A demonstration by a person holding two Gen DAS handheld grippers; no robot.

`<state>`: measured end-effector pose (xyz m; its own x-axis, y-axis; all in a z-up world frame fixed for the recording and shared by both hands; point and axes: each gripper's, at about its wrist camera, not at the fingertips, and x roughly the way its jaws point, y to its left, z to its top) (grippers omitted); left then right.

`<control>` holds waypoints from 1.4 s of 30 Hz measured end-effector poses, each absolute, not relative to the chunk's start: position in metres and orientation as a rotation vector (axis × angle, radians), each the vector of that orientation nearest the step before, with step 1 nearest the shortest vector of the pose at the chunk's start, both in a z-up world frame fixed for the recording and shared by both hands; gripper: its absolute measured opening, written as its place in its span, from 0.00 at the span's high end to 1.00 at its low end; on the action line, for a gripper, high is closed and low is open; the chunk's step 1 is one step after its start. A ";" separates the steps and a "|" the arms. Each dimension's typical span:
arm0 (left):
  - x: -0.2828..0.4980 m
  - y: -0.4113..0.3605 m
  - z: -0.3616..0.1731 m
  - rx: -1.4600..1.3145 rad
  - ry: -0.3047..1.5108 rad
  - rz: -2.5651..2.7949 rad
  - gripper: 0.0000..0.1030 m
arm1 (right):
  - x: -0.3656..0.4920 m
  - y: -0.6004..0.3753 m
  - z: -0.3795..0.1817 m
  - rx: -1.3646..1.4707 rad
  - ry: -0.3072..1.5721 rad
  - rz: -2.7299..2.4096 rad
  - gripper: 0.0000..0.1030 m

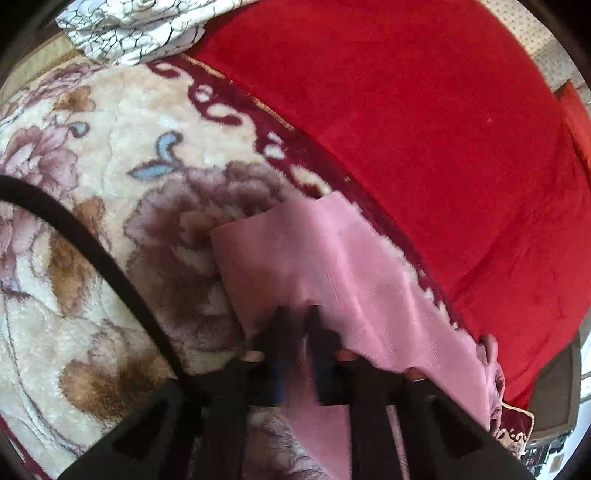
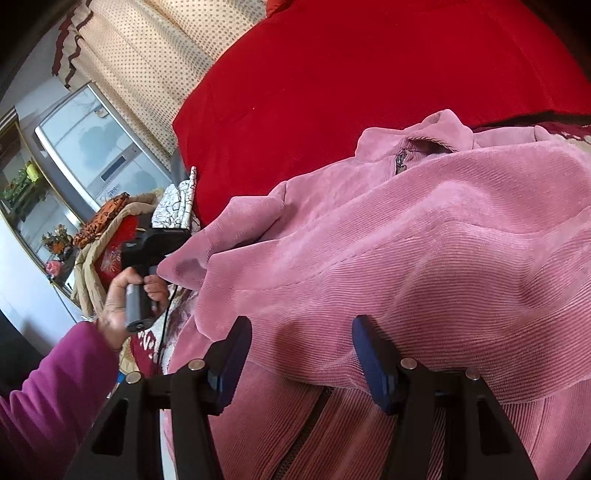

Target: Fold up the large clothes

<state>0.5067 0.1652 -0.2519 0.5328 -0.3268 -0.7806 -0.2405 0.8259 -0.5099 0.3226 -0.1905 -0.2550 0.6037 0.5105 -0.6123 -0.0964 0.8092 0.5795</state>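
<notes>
Left wrist view: the left gripper point(image 1: 297, 314) has its 2 fingers drawn together, clamped on the edge of a pink garment point(image 1: 332, 266). The fingers are blurred, so the exact contact is hard to see, but fabric runs right betw. them. The cloth spreads up and to the right from the grip, w/ a straight folded edge on its left side. It lies over a plush floral blanket point(image 1: 110, 155) (cream, w/ mauve flowers and a dark red border). Beyond the border is a red bedspread point(image 1: 424, 110). A black cable point(image 1: 92, 251) curves across the blanket at left. A white crackle-print cloth point(image 1: 129, 26) sits at the top left.

Right wrist view: the right gripper point(image 2: 301, 354) stands w/ its 2 blue-padded fingers apart, the pads just over the pink garment point(image 2: 406, 229), not pinching it as far as I can tell. The garment is ribbed corduroy w/ a zip; its collar point(image 2: 417, 136) lies toward the red bedspread point(image 2: 351, 66). The body of it is heaped on the bed directly ahead of the fingers. At left the person's hand point(image 2: 122, 295), in a magenta sleeve point(image 2: 55, 398), grips the handle of the other tool, where a corner of pink fabric meets its front end. A dotted curtain point(image 2: 147, 55) hangs behind.
</notes>
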 end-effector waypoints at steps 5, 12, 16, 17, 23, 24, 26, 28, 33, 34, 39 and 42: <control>0.493 0.151 -0.208 -0.503 0.942 -0.092 0.98 | 0.322 -0.200 -0.251 0.584 0.855 0.388 0.42; 0.462 0.103 -0.125 -0.320 0.837 -0.236 0.98 | 0.309 -0.224 -0.229 0.634 0.782 0.361 0.42; 0.434 0.057 -0.084 -0.220 0.801 -0.342 0.98 | 0.297 -0.240 -0.214 0.649 0.733 0.332 0.42; 0.425 0.044 -0.075 -0.199 0.790 -0.372 0.98 | 0.294 -0.245 -0.210 0.651 0.720 0.323 0.42; 0.376 -0.044 -0.037 -0.061 0.749 -0.574 0.98 | 0.271 -0.286 -0.193 0.688 0.649 0.253 0.41; 0.368 -0.059 -0.035 -0.035 0.751 -0.609 0.98 | 0.268 -0.292 -0.191 0.696 0.640 0.242 0.41; 0.347 -0.095 -0.035 0.029 0.782 -0.727 0.98 | 0.259 -0.307 -0.188 0.712 0.620 0.217 0.41; 0.327 -0.119 -0.037 0.082 0.814 -0.822 0.98 | 0.253 -0.321 -0.186 0.725 0.610 0.199 0.41; 0.266 -0.152 -0.042 0.252 0.785 -0.955 0.43 | 0.239 -0.350 -0.187 0.782 0.607 0.145 0.40; 0.262 -0.148 -0.043 0.272 0.761 -0.954 0.43 | 0.238 -0.355 -0.188 0.797 0.613 0.142 0.39; 0.277 -0.112 -0.057 0.311 0.748 -0.798 0.43 | 0.238 -0.365 -0.196 0.855 0.650 0.146 0.28; 0.317 -0.069 -0.081 0.241 0.821 -0.626 0.43 | 0.251 -0.363 -0.200 0.855 0.685 0.157 0.28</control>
<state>0.3167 -0.0694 -0.0810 0.5154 -0.4251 -0.7441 0.6049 0.7955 -0.0355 0.2512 -0.3626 -0.2001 0.7769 0.3912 -0.4933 0.1371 0.6595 0.7391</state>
